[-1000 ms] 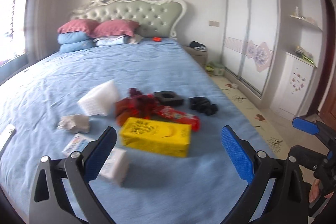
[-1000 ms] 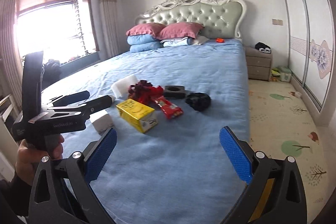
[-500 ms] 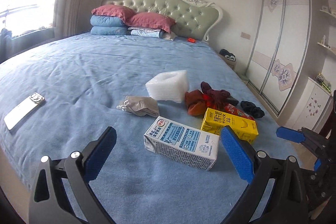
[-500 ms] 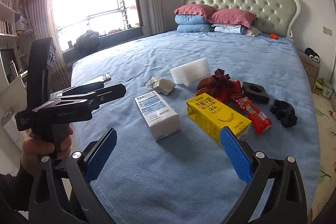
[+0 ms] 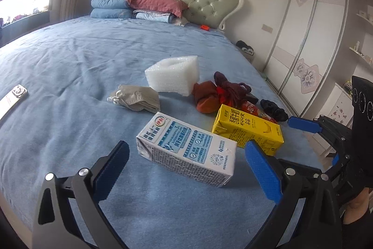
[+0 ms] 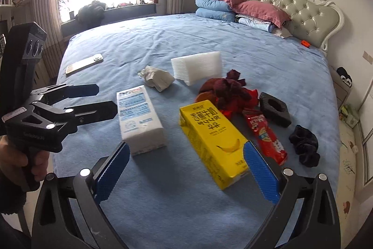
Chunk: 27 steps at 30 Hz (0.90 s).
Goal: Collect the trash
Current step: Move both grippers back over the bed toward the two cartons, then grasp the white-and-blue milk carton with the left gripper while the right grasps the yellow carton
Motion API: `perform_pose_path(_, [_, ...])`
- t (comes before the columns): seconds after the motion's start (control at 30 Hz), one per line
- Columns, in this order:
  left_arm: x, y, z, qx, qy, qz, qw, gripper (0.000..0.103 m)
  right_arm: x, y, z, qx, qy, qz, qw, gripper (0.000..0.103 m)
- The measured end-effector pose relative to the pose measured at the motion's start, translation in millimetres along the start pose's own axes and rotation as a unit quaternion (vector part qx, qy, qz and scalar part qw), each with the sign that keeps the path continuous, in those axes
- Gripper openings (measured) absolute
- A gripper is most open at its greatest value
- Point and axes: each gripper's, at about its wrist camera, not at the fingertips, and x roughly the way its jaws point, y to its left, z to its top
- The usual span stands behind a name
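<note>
A: Left wrist view first. What's in front of the left gripper (image 5: pixel 184 163)?

B: Its jaws stand wide apart with nothing between the pads. A white and blue carton (image 5: pixel 186 148) lies flat on the blue bed (image 5: pixel 70 67), just ahead of the fingertips. A yellow carton (image 5: pixel 248 130) lies just beside it to the right, and behind those sit a grey face mask (image 5: pixel 136 98), a white foam block (image 5: pixel 173 75) and a heap of red and maroon cloth (image 5: pixel 219 92)

A: Anything else there?

B: A phone (image 5: pixel 11 98) near the bed's left edge, and the other gripper's blue finger at the right

A: And the right wrist view?

B: The right gripper (image 6: pixel 186 175) is spread open too, gripping nothing. The yellow carton (image 6: pixel 212 144) lies just ahead, its near end close to the right-hand pad; I can't tell whether they touch. The white and blue carton (image 6: pixel 138 117) lies left of it, apart. A red snack wrapper (image 6: pixel 265 134) lies just right of the yellow carton, with a black foam ring (image 6: pixel 275 109) and a black scrunchie (image 6: pixel 304 145) beyond. A hand (image 6: pixel 16 165) holds the left gripper (image 6: pixel 102 100) at the left, jaws parted, near the white carton
</note>
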Motion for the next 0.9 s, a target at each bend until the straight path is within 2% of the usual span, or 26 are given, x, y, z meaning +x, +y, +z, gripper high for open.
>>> perform_pose_path(0.1, [12.9, -15.2, -3.9, -0.016, 0.021, 0.005, 0.9996, 0.099, 0.1, -19.0, -4.4, 0.005, 0.007, -0.004, 1.0, 0.094])
perform_pose_path(0.23, [31.3, -28.9, -6.0, -0.05, 0.033, 0.061, 0.9964, 0.099, 4.7, -36.9, -12.0, 0.001, 0.015, 0.0, 1.0, 0.094])
perform_pose_path(0.37, [47.3, -35.2, -0.9, -0.086, 0.044, 0.134, 0.9863, 0.099, 9.0, -48.5, -18.9, 0.007, 0.021, 0.018, 1.0, 0.094])
perform_pose_path(0.5, [58.6, -32.3, 4.5, -0.129, 0.051, 0.178, 0.9742, 0.099, 8.2, -51.1, -21.0, -0.002, 0.017, 0.03, 0.999, 0.094])
perform_pose_path(0.7, [77.8, -16.6, 1.5, -0.189, 0.082, 0.2, 0.9579, 0.099, 16.7, -54.8, -13.8, -0.008, 0.02, 0.062, 0.998, 0.094])
perform_pose_path(0.9, [74.9, -10.2, -1.9, -0.202, 0.068, 0.211, 0.954, 0.087, 34.4, -54.9, -1.4, -0.02, 0.04, 0.087, 0.995, 0.094])
